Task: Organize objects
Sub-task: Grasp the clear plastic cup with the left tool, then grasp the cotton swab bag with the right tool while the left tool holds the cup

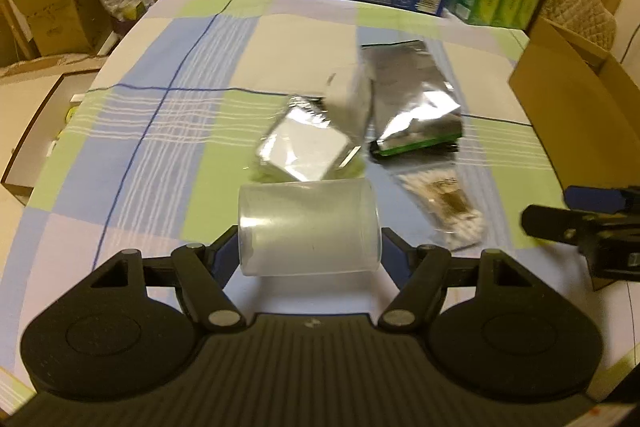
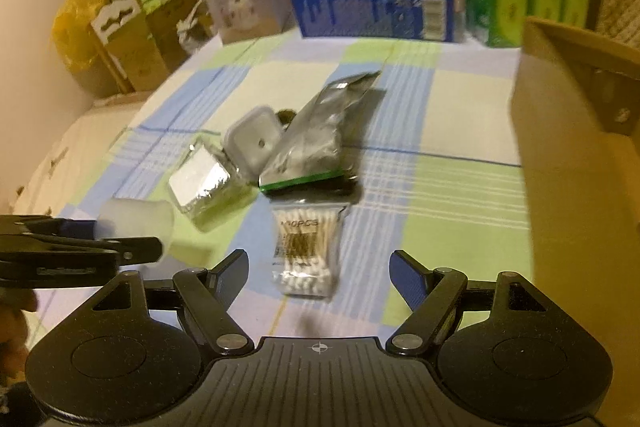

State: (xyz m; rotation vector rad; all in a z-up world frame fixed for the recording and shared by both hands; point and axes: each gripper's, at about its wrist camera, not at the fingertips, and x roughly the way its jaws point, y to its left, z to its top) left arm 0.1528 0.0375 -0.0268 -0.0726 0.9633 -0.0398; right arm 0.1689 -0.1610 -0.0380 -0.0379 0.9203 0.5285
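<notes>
A: Your left gripper [image 1: 308,247] is clamping a frosted translucent plastic cup [image 1: 308,229] lying sideways between its fingers, just above the checked tablecloth [image 1: 160,147].

B: And the right?

A: Your right gripper [image 2: 320,271] is hanging with its jaws spread wide and nothing between them, over a clear crinkly bag of cotton swabs [image 2: 306,251]. It's lying flat.

B: What's sitting beyond?

A: A creased silver foil pouch [image 2: 316,139] with a green edge is leaning over the swabs. Beside it, a rounded white plastic box [image 2: 254,141] is tipping up, and a shiny foil-wrapped block [image 2: 200,183] is touching it. A cardboard box [image 2: 568,131] is standing at the right.
</notes>
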